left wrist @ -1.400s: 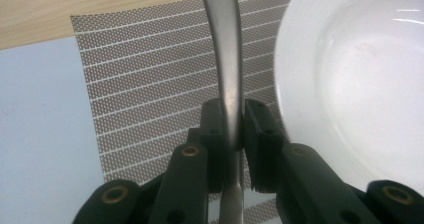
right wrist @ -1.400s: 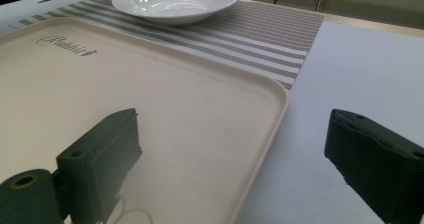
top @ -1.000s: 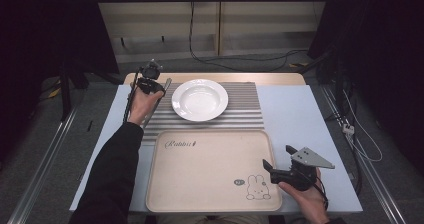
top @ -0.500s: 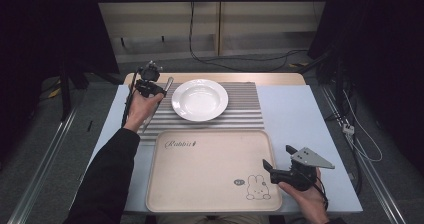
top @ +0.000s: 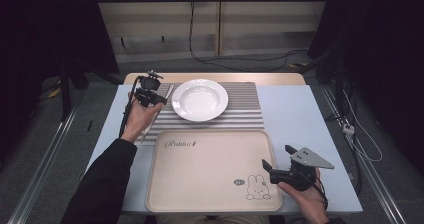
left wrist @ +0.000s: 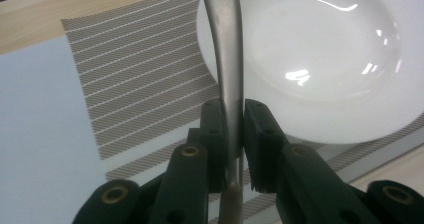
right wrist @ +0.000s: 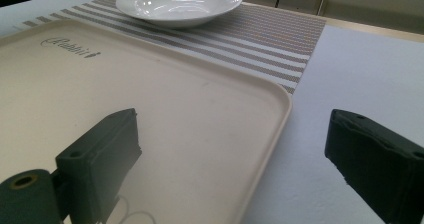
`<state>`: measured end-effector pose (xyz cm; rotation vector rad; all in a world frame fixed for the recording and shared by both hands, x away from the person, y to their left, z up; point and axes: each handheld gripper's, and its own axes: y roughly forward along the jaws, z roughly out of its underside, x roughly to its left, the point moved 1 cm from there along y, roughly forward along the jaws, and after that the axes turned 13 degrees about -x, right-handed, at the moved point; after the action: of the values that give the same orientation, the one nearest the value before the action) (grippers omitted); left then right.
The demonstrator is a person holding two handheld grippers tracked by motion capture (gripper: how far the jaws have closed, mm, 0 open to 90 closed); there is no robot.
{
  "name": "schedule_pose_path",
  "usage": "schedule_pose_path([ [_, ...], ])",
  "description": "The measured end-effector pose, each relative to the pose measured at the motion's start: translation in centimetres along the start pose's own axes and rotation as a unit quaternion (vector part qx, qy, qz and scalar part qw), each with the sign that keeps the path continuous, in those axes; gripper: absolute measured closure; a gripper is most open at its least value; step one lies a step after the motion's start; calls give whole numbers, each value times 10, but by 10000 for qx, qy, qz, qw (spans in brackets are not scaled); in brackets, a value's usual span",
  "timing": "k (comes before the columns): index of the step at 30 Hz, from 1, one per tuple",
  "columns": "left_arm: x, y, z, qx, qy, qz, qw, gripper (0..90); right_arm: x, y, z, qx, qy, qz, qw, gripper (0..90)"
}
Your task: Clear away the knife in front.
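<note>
A white plate (top: 199, 99) (left wrist: 320, 59) (right wrist: 178, 3) rests on a striped placemat (top: 245, 115). My left gripper (top: 156, 100) (left wrist: 233, 110) hovers just left of the plate, shut on a slim metal utensil (left wrist: 225, 49). The utensil's handle reaches past the jaws over the plate's rim (top: 168, 90); I cannot tell what kind of utensil it is. My right gripper (top: 276, 155) (right wrist: 232, 134) is open at the right edge of the beige rabbit tray (top: 210, 169) (right wrist: 150, 104), with nothing between its jaws.
The placemat and tray lie on a pale blue table cover (top: 300, 119), with a bare strip to the right of the tray. A wooden table edge (top: 215, 77) runs behind the mat. Cables trail on the floor beyond (top: 240, 61).
My left gripper, with the utensil in it, has drifted slightly toward the near side beside the plate. The right gripper has stayed where it was.
</note>
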<state>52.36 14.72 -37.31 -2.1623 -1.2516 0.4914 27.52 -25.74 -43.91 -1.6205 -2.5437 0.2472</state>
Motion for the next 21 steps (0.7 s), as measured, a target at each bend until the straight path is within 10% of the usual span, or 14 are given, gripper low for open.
schedule_pose_path([
  [21,-56,-40,27,-126,334,411,9985,795,0,2,1,53,3,-28,10000,70],
])
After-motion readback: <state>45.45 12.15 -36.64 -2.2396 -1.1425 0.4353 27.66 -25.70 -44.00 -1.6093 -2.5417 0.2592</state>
